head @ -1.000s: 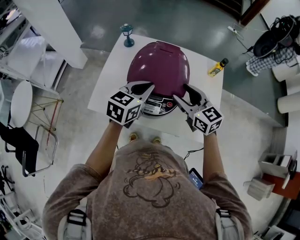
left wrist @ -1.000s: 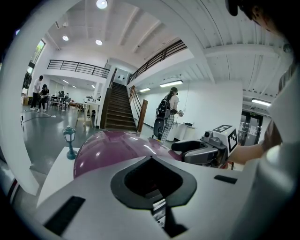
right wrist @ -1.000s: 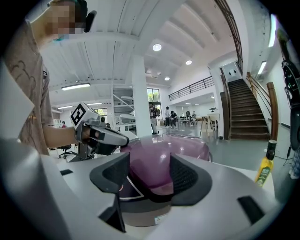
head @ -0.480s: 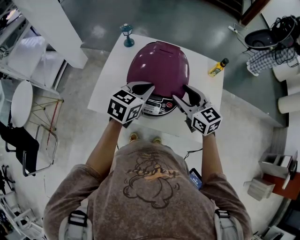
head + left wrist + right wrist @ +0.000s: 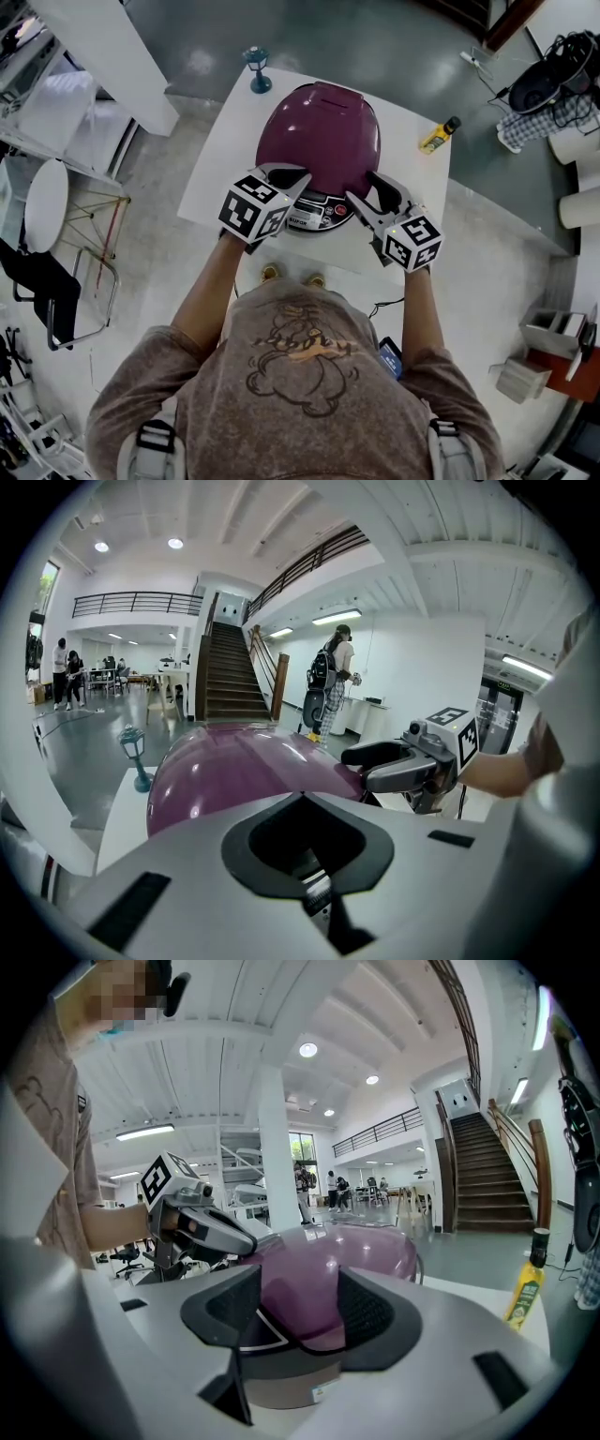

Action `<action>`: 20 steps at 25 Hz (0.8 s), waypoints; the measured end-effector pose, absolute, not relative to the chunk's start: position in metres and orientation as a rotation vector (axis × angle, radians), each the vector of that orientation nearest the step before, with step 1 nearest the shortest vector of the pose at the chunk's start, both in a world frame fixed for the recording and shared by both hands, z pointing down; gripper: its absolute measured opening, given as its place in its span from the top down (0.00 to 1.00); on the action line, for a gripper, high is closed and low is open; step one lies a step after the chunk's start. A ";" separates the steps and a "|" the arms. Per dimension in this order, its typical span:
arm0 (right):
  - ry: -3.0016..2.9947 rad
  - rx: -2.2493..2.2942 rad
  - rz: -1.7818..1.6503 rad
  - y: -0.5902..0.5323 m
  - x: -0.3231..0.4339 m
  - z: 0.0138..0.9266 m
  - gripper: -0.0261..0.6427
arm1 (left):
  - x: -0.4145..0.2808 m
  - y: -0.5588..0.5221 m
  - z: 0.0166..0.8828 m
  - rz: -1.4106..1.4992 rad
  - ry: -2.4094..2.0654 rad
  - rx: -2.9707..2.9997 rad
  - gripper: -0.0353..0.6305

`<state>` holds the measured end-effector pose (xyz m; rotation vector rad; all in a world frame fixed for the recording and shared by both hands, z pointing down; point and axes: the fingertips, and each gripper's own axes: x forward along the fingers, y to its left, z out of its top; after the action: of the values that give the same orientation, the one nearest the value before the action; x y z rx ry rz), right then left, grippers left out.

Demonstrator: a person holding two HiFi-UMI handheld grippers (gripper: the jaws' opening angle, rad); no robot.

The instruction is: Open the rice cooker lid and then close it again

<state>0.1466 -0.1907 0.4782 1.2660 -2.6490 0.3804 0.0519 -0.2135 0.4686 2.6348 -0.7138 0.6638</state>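
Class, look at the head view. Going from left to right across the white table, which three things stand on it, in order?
small lamp ornament → rice cooker → yellow bottle

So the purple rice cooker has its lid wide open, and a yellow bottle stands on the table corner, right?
Not quite. The lid is shut, down on the purple rice cooker, as the head view shows. The yellow bottle does stand on the table corner.
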 end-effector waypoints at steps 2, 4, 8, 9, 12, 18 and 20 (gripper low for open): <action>-2.648 1.267 0.381 -0.191 0.146 0.478 0.59 | 0.052 -0.214 0.468 0.668 -0.706 2.631 0.92; -2.647 1.273 0.381 -0.191 0.147 0.478 0.60 | 0.052 -0.214 0.468 0.667 -0.696 2.624 0.92; -2.631 1.280 0.355 -0.192 0.147 0.479 0.61 | 0.052 -0.214 0.469 0.686 -0.678 2.615 0.92; -2.624 1.279 0.346 -0.192 0.147 0.479 0.62 | 0.052 -0.214 0.470 0.698 -0.676 2.616 0.92; -2.612 1.284 0.343 -0.192 0.150 0.480 0.64 | 0.055 -0.213 0.471 0.727 -0.675 2.616 0.92; -2.615 1.302 0.389 -0.193 0.150 0.482 0.67 | 0.053 -0.214 0.474 0.756 -0.677 2.595 0.92; -2.618 1.304 0.399 -0.194 0.151 0.482 0.67 | 0.053 -0.214 0.474 0.755 -0.674 2.593 0.92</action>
<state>0.1506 -0.1936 0.4820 1.3040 -2.6180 0.3995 0.0531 -0.2137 0.4744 2.5931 -0.6739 0.7550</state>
